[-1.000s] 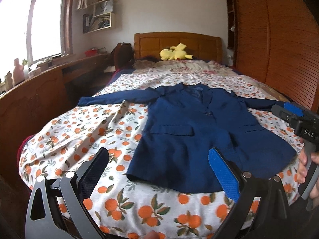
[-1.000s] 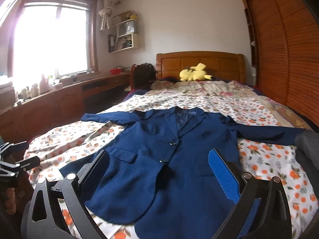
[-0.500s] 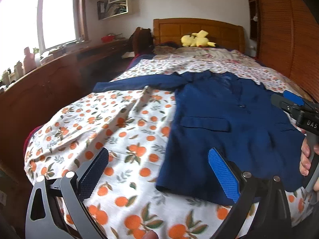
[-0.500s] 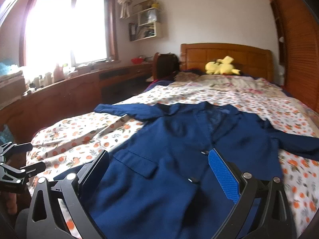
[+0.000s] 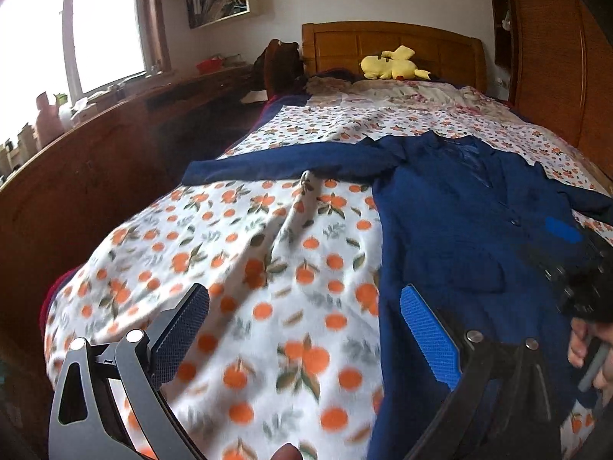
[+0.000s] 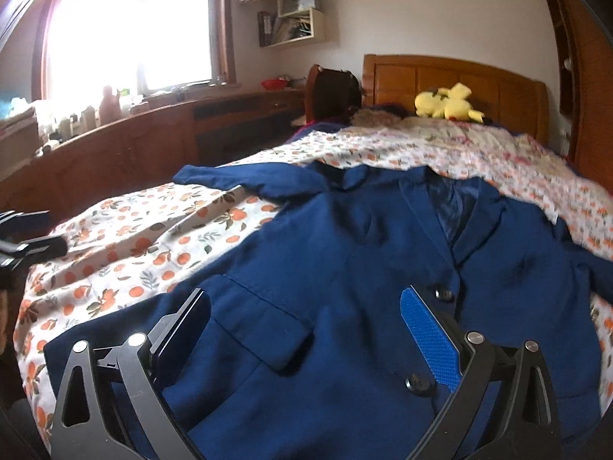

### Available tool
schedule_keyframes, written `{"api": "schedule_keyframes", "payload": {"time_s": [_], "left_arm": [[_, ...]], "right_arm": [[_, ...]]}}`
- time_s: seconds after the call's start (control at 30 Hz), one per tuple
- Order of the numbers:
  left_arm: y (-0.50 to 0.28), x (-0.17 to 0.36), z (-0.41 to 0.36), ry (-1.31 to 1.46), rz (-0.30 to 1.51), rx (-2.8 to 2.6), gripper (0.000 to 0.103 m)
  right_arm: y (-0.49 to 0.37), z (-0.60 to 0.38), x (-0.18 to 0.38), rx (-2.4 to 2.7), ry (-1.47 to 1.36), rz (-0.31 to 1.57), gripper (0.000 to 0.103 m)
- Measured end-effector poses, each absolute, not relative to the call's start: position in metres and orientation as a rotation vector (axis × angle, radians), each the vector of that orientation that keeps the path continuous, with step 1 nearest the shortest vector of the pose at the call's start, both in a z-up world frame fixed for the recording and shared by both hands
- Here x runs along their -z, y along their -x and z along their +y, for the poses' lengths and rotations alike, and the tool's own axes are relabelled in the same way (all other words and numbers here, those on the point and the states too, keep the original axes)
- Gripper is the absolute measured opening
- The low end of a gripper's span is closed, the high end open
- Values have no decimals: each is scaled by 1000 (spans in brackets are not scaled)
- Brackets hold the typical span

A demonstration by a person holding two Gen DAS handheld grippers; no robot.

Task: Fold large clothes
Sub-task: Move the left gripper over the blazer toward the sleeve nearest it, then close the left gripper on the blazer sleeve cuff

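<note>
A navy blue blazer (image 5: pixel 459 214) lies face up and spread flat on the bed, its collar toward the headboard and one sleeve (image 5: pixel 276 165) stretched out to the left. My left gripper (image 5: pixel 302 326) is open over the orange-print sheet, just left of the blazer's lower hem. My right gripper (image 6: pixel 306 326) is open low above the blazer (image 6: pixel 345 253), over the flap pocket and front buttons. It also shows at the right edge of the left wrist view as the right gripper (image 5: pixel 571 264), with a hand on its handle.
The bed (image 5: pixel 249 253) carries an orange-print sheet. A yellow plush toy (image 5: pixel 390 67) rests by the wooden headboard (image 6: pixel 452 76). A long wooden counter (image 6: pixel 134 142) with bottles runs under the window on the left. Wooden wardrobe doors (image 5: pixel 555 57) stand on the right.
Both grippers have moved down and forward toward the bed, with both views swinging left. The blazer lies as before. Both grippers remain open.
</note>
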State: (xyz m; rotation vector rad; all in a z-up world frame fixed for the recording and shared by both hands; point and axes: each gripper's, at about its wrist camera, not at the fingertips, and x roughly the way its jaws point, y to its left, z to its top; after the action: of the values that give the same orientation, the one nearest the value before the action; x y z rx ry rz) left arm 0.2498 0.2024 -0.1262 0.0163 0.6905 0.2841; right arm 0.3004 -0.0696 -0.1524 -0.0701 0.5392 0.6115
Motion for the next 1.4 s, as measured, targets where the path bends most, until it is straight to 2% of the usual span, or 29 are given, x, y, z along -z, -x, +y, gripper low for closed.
{"api": "schedule_keyframes", "payload": {"time_s": [0.4,0.87,1.03,1.17,1.23,1.4], "left_arm": [[-371,138,231,-34,711,-270,101],[-485,164,277,123,776,-225,101],[-523,183,307,199,812,-256,86],[-548,201,337,268,851,-288,79],[-557,210,351,334,870,-289,72],[-577,220,365,438,886,-266,68]], "right_arm": [[-302,-71,147,-590,91,514,96],[-326,-97,142,-513,41,517,96],[-331,-99,147,-506,37,535,96],[-332,-102,147,-509,25,532,96],[-333,-102,147,-512,22,533,96],[-334,-101,147,-511,22,539,96]]}}
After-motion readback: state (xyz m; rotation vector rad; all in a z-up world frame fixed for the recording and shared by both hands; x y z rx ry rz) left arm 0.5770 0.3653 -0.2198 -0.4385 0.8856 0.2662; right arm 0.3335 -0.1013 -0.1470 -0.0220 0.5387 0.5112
